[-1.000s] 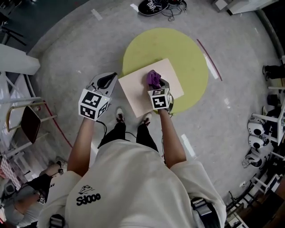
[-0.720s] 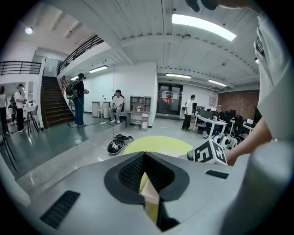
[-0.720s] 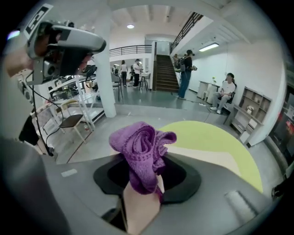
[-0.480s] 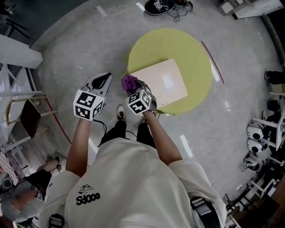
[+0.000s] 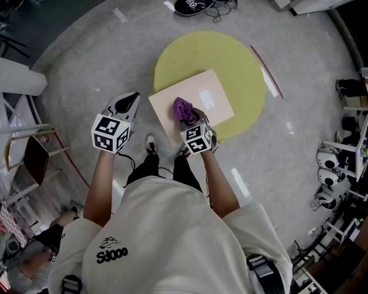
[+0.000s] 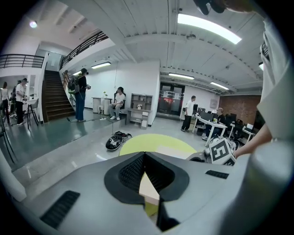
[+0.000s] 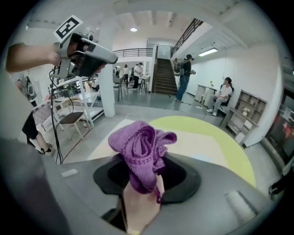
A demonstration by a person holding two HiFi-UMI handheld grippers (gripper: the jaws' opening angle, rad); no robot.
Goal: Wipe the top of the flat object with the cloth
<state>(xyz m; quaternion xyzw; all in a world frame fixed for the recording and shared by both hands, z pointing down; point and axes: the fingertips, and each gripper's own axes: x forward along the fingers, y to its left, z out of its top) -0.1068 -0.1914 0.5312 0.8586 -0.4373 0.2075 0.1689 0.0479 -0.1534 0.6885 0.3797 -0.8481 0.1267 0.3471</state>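
A pale beige flat board point(image 5: 204, 95) lies on a round yellow-green table point(image 5: 236, 57). My right gripper point(image 5: 188, 115) is shut on a bunched purple cloth point(image 5: 183, 109), which rests on the board's near left part. In the right gripper view the purple cloth point(image 7: 142, 151) bulges up between the jaws, with the board point(image 7: 197, 142) beyond it. My left gripper point(image 5: 127, 103) hangs off the table's left side, over the floor, its jaws closed with nothing between them. The left gripper view shows the board's corner point(image 6: 148, 188) through the jaws' gap.
A dark bag point(image 5: 192, 6) lies on the floor beyond the table. A chair point(image 5: 31, 155) stands at the left. White machines point(image 5: 330, 175) crowd the right edge. People stand and sit in the hall point(image 6: 80, 94) behind.
The right gripper with the cloth swept from the board's middle to its left edge, then back right onto the board. The left gripper stayed beside the table.
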